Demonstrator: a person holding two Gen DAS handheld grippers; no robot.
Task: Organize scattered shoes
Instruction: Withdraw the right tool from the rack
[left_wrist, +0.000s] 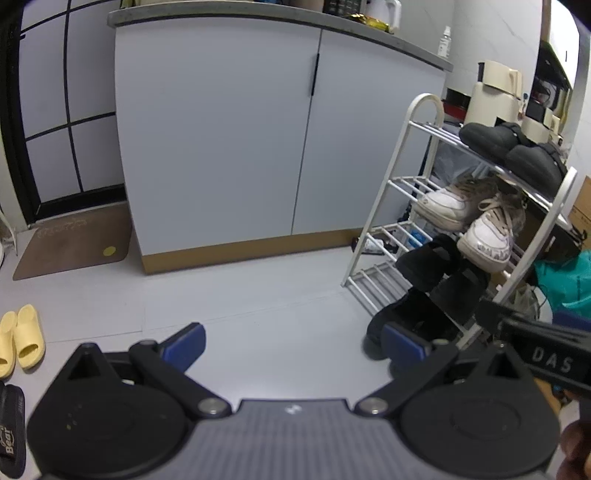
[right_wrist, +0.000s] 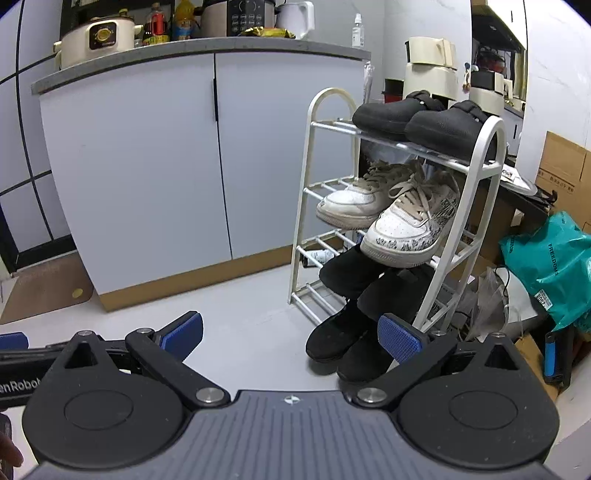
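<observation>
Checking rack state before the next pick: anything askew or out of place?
Yes. The black boots hang off the rack's lower tiers, toes on the floor. The front white sneaker overhangs its shelf edge. Yellow slides sit on the floor, unracked. Both grippers are open, empty.

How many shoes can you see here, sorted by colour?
Black clogs on the top shelf of the rack: 2
White sneakers on the second shelf: 2
Black boots at the bottom of the rack: 2
Yellow slides on the floor: 2
Black slipper near the slides, partly cut off by the picture edge: 1
Total: 9
</observation>
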